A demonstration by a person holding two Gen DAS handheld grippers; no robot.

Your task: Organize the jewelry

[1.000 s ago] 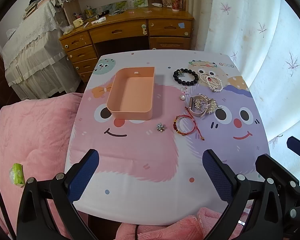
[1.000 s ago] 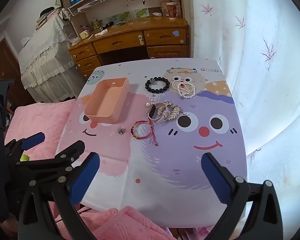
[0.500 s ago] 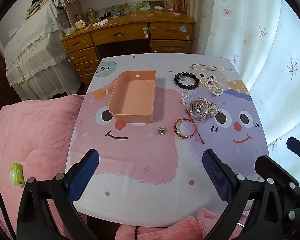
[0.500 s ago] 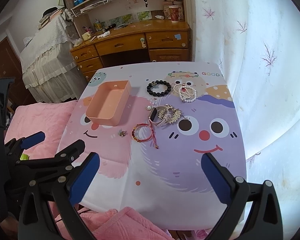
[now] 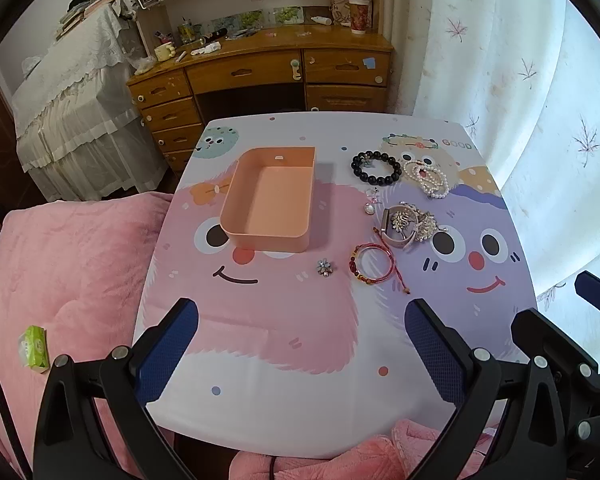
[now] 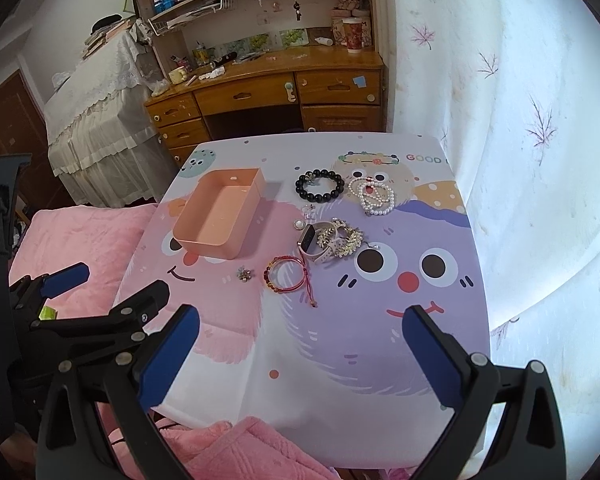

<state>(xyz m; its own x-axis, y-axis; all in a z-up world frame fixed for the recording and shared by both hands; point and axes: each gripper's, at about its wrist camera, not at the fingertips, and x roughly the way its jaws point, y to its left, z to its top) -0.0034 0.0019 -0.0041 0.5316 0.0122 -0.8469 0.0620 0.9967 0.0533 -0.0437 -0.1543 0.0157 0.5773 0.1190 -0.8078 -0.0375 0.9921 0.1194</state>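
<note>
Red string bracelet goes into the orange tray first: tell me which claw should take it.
Probably the right claw: the red string bracelet lies nearly centred ahead of its open fingers. The left claw sits more toward the orange tray; both are empty.

Matt plastic tray (image 5: pixel 268 236), glossy black bead bracelet (image 5: pixel 376 167), pearly strand (image 5: pixel 428 178), seemingly smooth printed tablecloth (image 5: pixel 300 340).

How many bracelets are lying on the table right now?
3 clear ones: a black bead bracelet at the far end, a pearl bracelet touching its right side, and a red string bracelet nearest the camera. The tangled pile around the watch may hide more.
</note>
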